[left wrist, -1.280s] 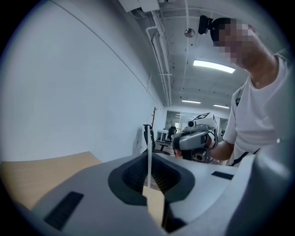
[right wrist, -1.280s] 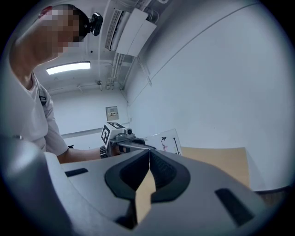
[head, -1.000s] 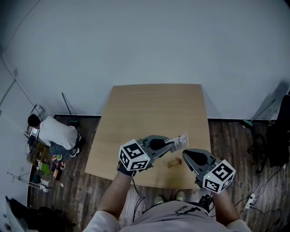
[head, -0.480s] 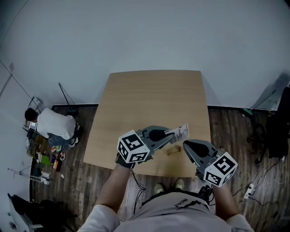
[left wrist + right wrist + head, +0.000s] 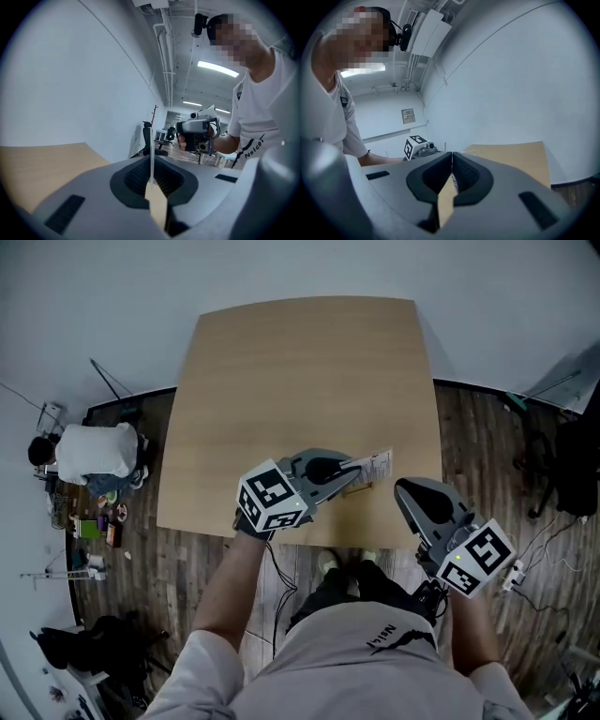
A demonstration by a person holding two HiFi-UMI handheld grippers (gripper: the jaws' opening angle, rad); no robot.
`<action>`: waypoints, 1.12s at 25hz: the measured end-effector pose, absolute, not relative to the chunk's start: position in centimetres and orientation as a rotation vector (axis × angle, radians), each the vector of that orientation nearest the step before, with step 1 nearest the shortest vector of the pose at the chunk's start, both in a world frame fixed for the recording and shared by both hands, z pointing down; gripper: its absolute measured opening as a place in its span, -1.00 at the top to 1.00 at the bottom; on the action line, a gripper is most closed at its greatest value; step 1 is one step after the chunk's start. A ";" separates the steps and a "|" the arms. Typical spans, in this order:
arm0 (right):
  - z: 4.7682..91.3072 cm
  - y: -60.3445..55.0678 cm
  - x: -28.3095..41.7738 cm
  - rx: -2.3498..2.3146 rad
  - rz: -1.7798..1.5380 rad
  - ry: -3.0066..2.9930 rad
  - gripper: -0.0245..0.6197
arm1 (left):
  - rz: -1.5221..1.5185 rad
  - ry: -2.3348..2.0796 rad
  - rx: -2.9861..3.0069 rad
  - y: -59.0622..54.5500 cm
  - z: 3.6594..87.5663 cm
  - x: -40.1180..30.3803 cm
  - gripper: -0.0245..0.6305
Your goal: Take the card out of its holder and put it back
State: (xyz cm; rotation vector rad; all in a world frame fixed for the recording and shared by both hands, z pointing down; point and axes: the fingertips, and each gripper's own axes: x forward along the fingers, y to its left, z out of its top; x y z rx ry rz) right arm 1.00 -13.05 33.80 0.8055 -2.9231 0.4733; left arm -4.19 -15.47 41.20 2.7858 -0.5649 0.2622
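My left gripper (image 5: 354, 468) is shut on a white printed card (image 5: 377, 463), held just above the front right part of the wooden table (image 5: 300, 371). Below the card a small wooden holder (image 5: 361, 487) pokes out, mostly hidden by it. In the left gripper view the card (image 5: 151, 161) shows edge-on as a thin white line between the closed jaws of the left gripper (image 5: 151, 157). My right gripper (image 5: 403, 487) hangs to the holder's right, near the table's front right corner, shut with nothing in it. The right gripper view shows the right gripper (image 5: 452, 155) with its jaws pressed together.
A person in a white shirt (image 5: 89, 451) crouches on the dark wood floor at the left, beside small clutter (image 5: 94, 526). A dark chair (image 5: 577, 460) and cables (image 5: 525, 563) are at the right. The table's front edge (image 5: 281, 538) runs just before my body.
The head view has tipped downward, so the table sits higher in frame. My left gripper still holds the card over the holder. My right gripper has drawn back slightly to the right.
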 end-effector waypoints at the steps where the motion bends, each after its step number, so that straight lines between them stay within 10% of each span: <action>1: 34.4 -13.2 1.1 0.810 0.485 -2.918 0.88 | 0.266 -0.555 2.778 -15.6 42.4 -4.3 0.85; 28: 46.4 -13.4 3.9 0.821 0.706 -2.801 0.88 | 0.365 -0.538 2.658 -17.4 59.0 -4.5 0.85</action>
